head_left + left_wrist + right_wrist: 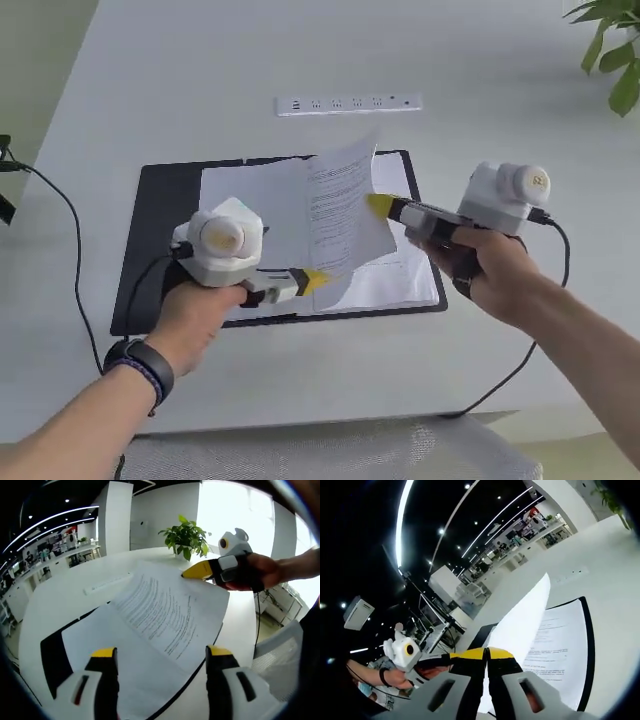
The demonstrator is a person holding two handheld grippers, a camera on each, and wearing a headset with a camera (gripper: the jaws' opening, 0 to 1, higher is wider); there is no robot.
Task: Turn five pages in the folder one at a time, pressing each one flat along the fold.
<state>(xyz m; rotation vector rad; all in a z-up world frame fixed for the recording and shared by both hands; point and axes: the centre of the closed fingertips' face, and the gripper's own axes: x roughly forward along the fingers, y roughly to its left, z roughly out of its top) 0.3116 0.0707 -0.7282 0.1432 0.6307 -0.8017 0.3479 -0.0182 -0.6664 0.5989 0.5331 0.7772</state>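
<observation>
bright, even daylight on the white table [300, 60], shadows soft. in the left gripper view window [235, 505] glare blows out at one o'clock; ceiling strips [402, 525] streak at eleven; fisheye edges bend.

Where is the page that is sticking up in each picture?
Head view: page stands in the middle.
Left gripper view: page lies across the middle.
Right gripper view: page rises up the middle.
Shared landmark: black folder underneath.

Print on the lifted page [165, 612] seems illegible.
</observation>
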